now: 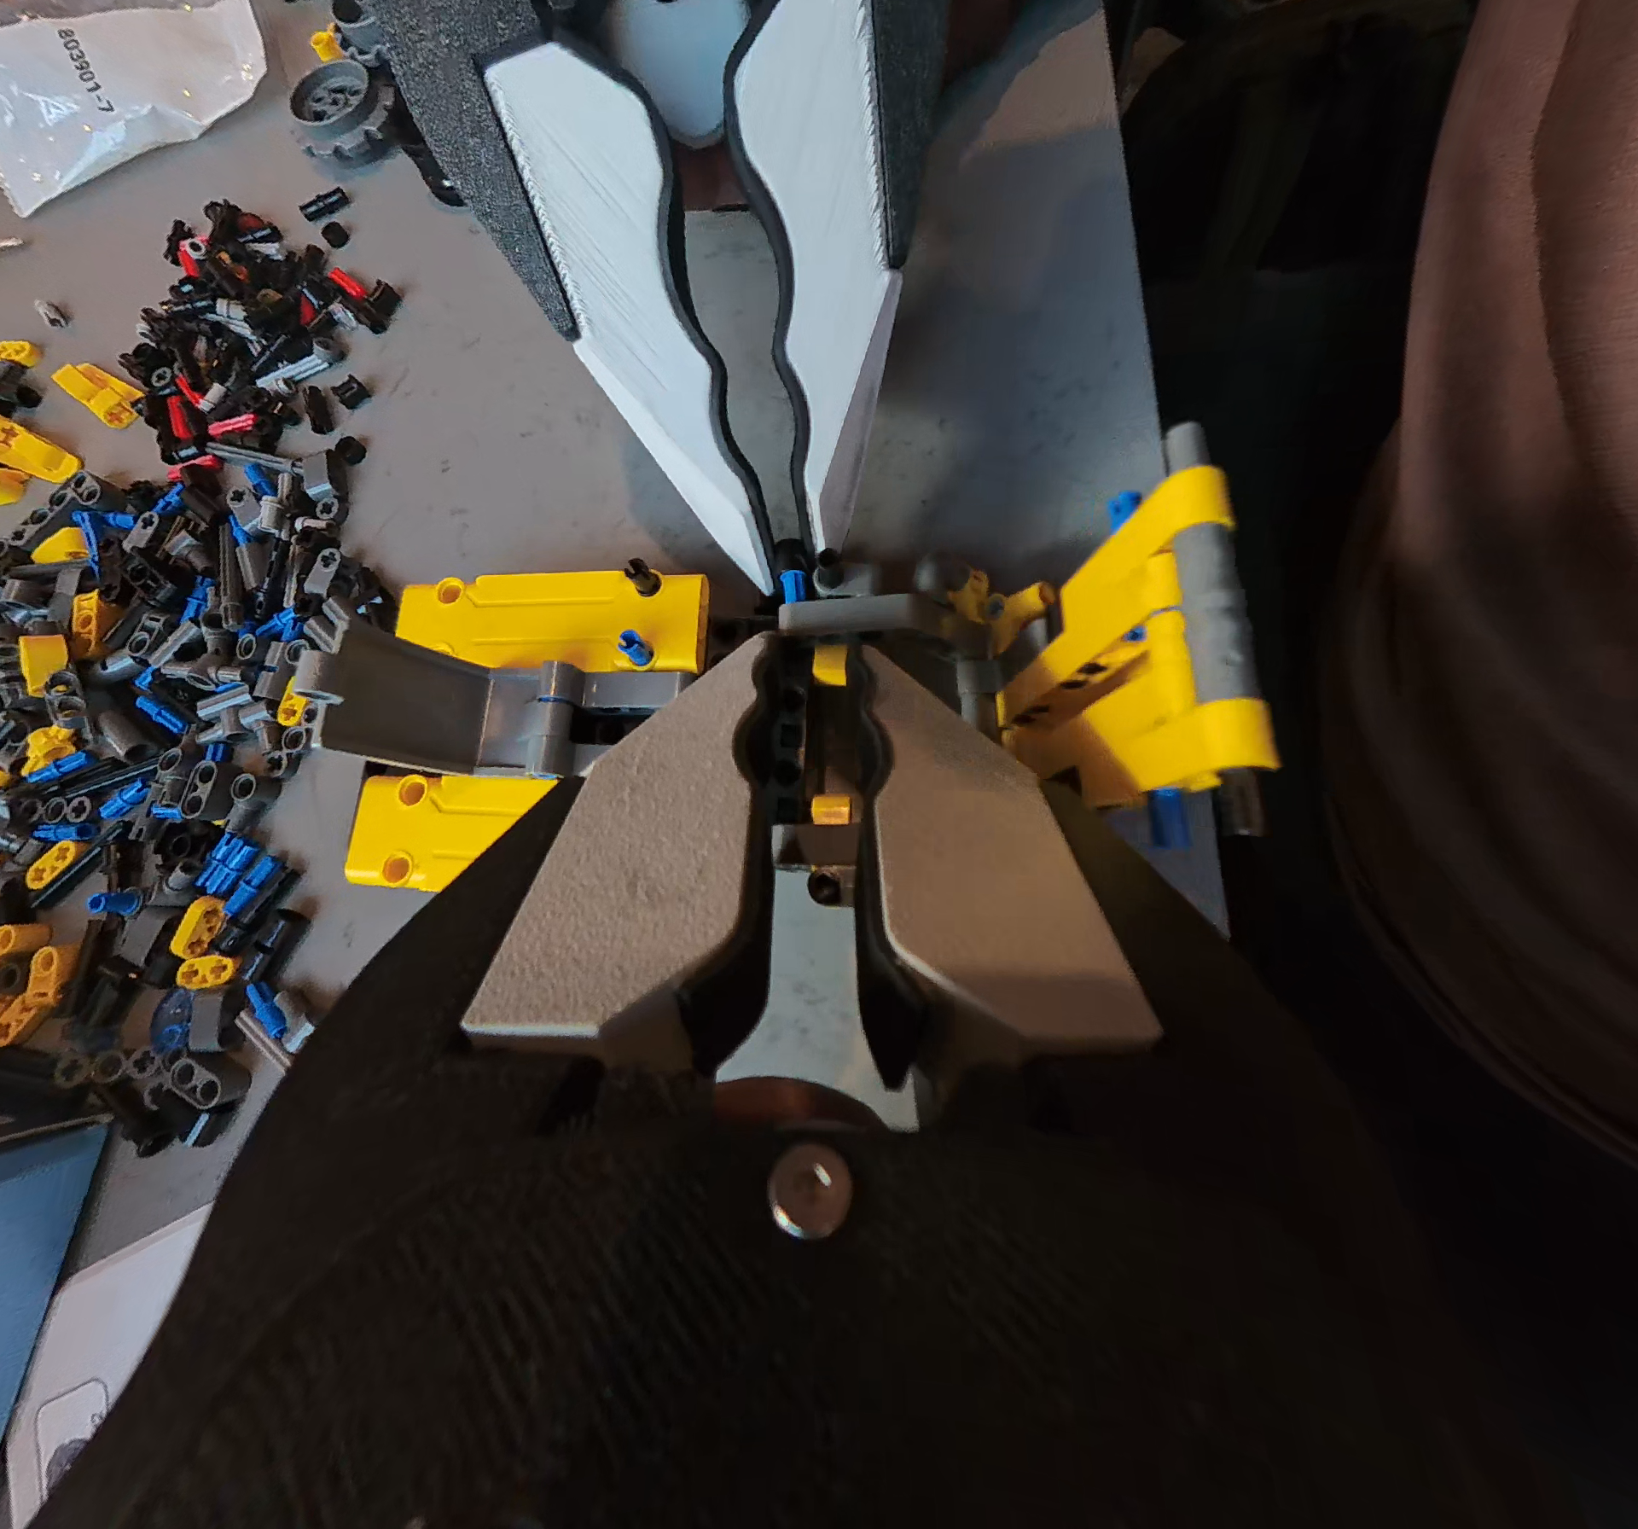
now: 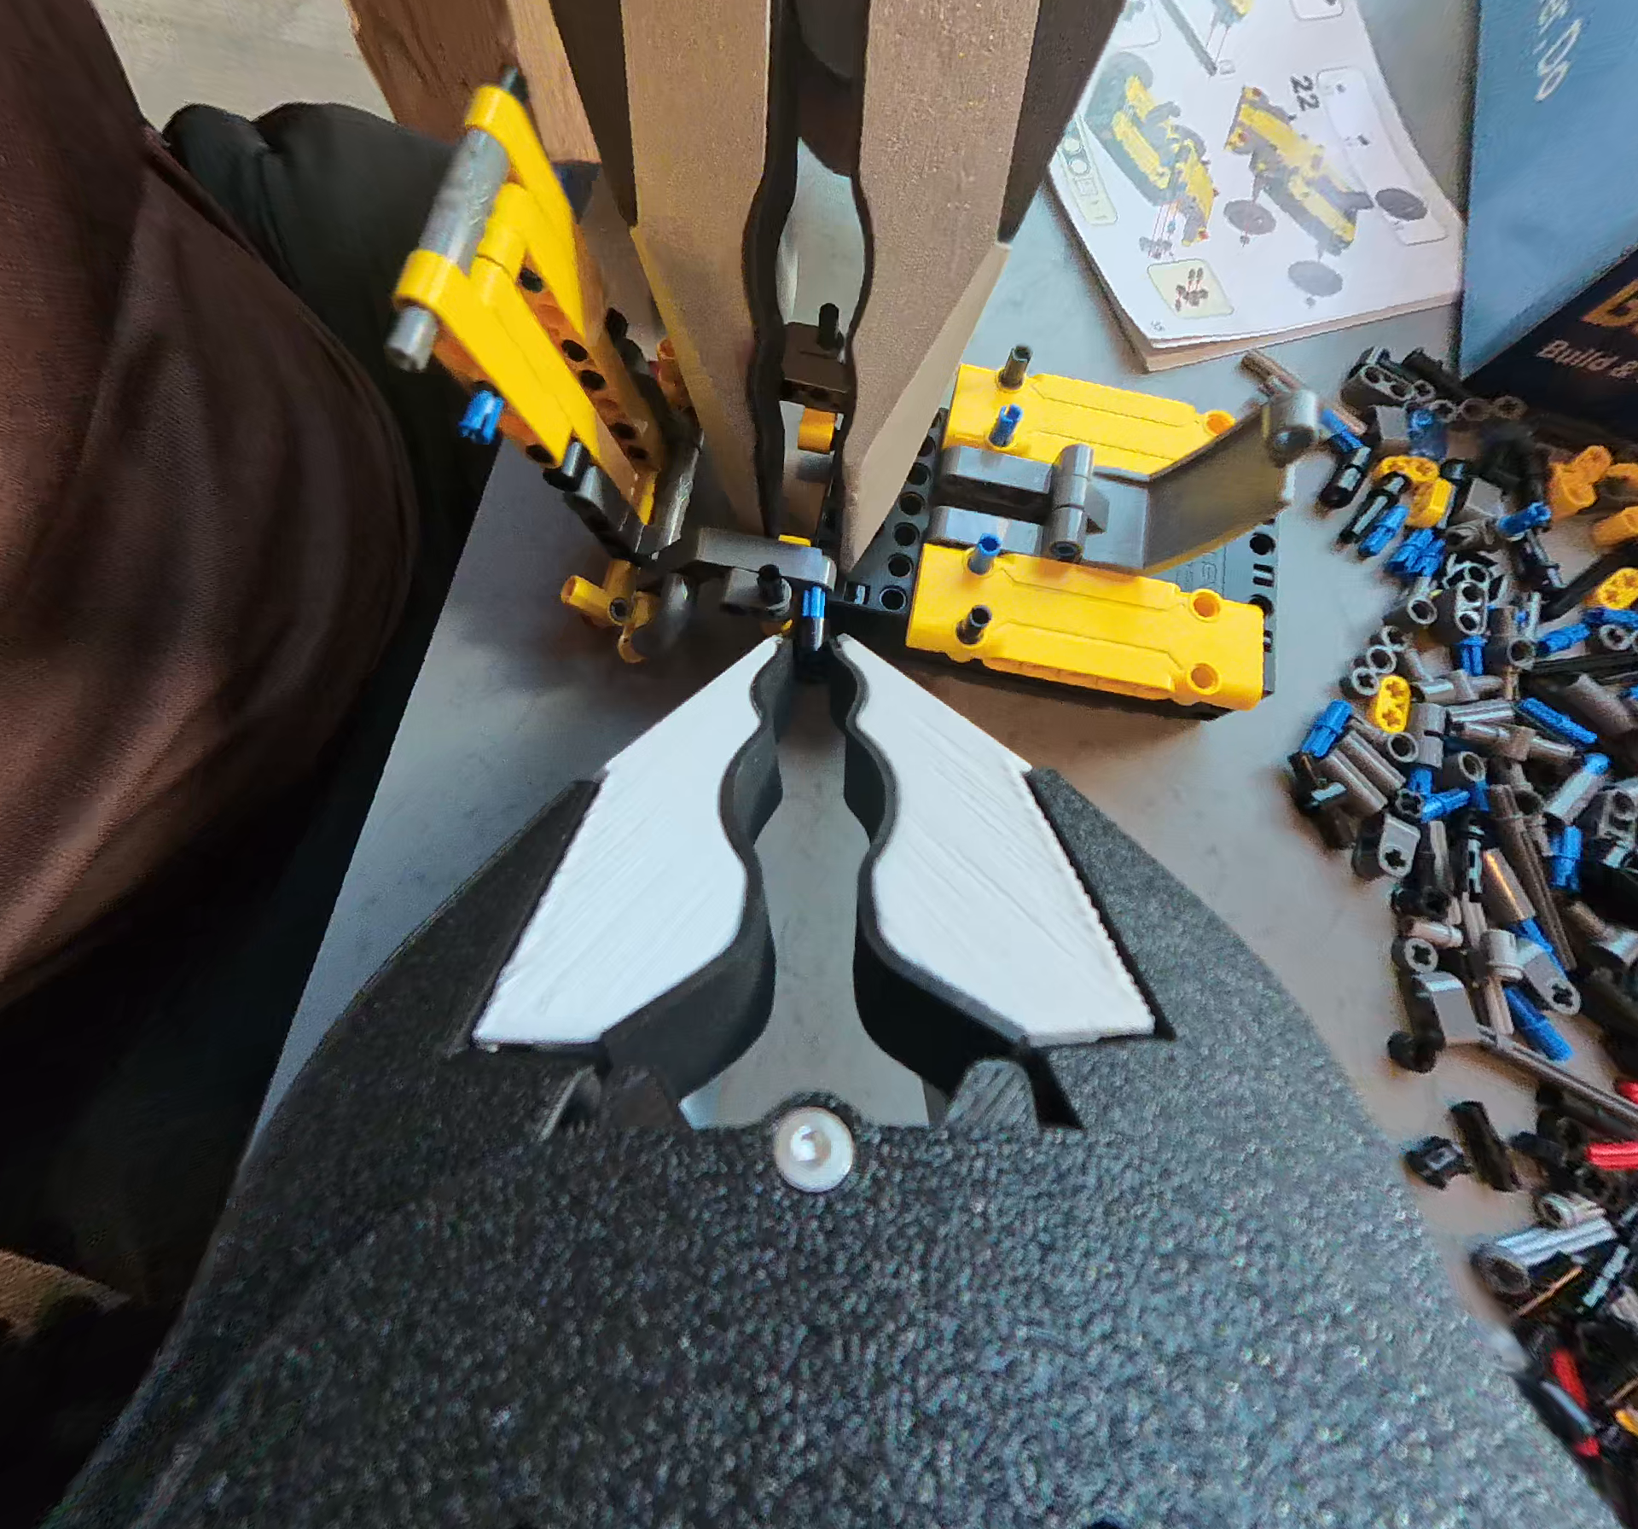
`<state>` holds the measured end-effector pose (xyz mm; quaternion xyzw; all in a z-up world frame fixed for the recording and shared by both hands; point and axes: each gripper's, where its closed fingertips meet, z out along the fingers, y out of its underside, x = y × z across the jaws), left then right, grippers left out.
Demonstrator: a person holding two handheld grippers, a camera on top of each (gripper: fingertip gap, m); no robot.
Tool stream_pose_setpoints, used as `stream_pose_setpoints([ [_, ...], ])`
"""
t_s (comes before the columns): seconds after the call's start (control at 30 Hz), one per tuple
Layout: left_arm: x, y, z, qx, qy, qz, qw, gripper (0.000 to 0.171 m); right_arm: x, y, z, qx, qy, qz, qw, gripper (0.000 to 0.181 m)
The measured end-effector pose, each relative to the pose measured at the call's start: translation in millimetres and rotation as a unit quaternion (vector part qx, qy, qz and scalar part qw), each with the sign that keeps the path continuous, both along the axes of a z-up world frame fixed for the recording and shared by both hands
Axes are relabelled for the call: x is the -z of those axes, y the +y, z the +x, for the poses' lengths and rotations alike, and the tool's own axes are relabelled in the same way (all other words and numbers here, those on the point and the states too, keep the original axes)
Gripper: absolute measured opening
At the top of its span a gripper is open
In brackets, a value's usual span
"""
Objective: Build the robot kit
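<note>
The left gripper (image 1: pixel 817 671), fingers nearly closed, clamps the yellow-and-black model's (image 2: pixel 1086 622) black beam. At 12 o'clock, the right gripper (image 2: pixel 808 653), fingers pinched, grips a blue pin (image 2: pixel 813 603) at its grey bracket. The model sits on the bench (image 2: pixel 532 689); the fingers hide its middle.

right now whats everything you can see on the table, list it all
brick model: one, yellow panels on a black frame, grey hinged flap, table centre
yellow arm: one, with a grey axle, model's end at the table edge
blue pin: one, between the right gripper's tips
loose parts pile: many; black, grey, blue, yellow, red; beside the model
wheel: one, grey
plastic bag: one, clear
instruction booklet: one, open
box: one, blue
table: grey
left gripper: grey fingers, closed on the model's frame
right gripper: white fingers, gripping the pin
</note>
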<state>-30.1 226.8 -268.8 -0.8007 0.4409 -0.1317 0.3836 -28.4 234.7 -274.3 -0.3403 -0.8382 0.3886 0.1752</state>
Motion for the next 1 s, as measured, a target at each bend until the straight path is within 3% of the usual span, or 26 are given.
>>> stream_pose_setpoints([
  [0.13,0.1,-0.2,-0.4,-0.002,0.008,0.001,1.000,0.011,0.0,-0.4,-0.1,0.024,-0.027,-0.042,0.998,0.002],
  [0.47,0.0,-1.0,0.3,-0.014,0.001,-0.010,1.000,0.011,0.3,-0.8,0.5,0.043,0.003,0.027,0.999,0.001],
  [0.7,0.1,-1.5,-1.4,-0.023,0.005,-0.012,1.000,0.010,0.4,-1.6,-1.3,0.057,0.005,0.030,0.998,0.001],
  [1.0,-0.3,-3.2,-4.0,-0.028,-0.006,-0.011,1.000,0.012,0.8,-2.6,-3.5,0.064,-0.003,-0.033,0.997,0.003],
])
